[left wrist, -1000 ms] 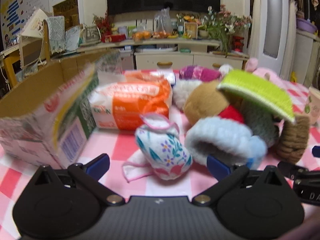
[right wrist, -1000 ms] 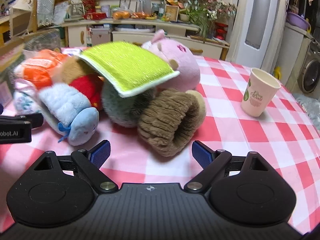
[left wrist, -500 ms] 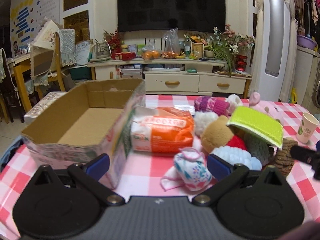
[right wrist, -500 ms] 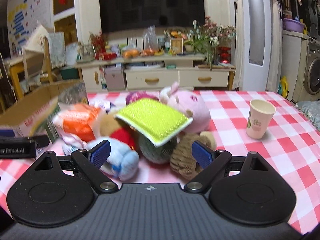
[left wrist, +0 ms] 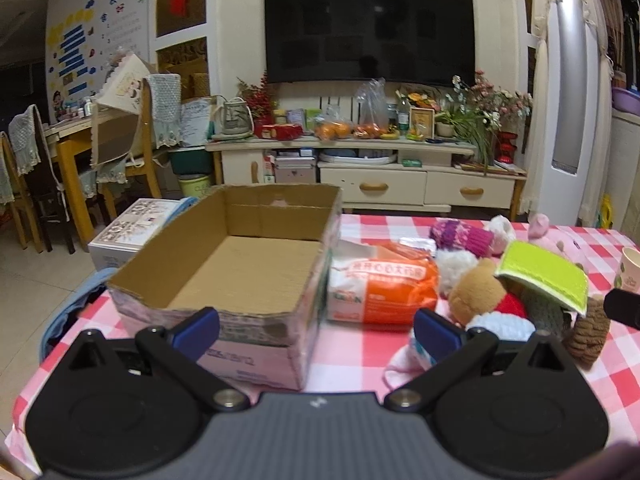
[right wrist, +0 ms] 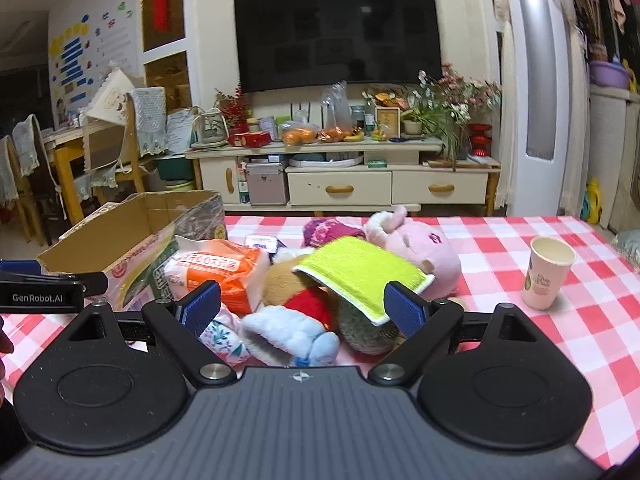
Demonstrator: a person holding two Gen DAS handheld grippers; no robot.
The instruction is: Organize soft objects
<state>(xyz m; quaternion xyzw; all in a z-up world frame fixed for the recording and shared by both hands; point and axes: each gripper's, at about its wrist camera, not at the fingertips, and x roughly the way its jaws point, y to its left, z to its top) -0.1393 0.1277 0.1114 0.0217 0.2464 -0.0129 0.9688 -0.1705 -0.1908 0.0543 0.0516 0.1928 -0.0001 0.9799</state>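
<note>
So both tongs are wide open with nothing in them, just held above the near edge of the table (right wrist: 520, 240), which has a red and white checked cloth. The left tongs (left wrist: 316, 330) sit over the near wall of an open cardboard box (left wrist: 240, 264) on the left part of the table, and the box is empty inside. The right tongs (right wrist: 302, 306) point at the heap of soft stuff in the middle. In that heap: an orange tissue pack (left wrist: 380, 292) right beside the box's right wall, a brown plush (left wrist: 476, 294) with a red bit, a pink plush pig (right wrist: 424, 252) toward the far side, and a lime green pad (right wrist: 360, 270) lying tilted on top of the pile. At the near side there's a light blue fluffy mitten (right wrist: 288, 334) and a floral pouch (right wrist: 222, 334) touching it on the left, plus a brown knitted piece (left wrist: 588, 336) at the right end of the heap. A purple knit hat (left wrist: 464, 236) is at the back. A paper cup (right wrist: 546, 272) stands upright well apart from everything, toward the right edge.
</note>
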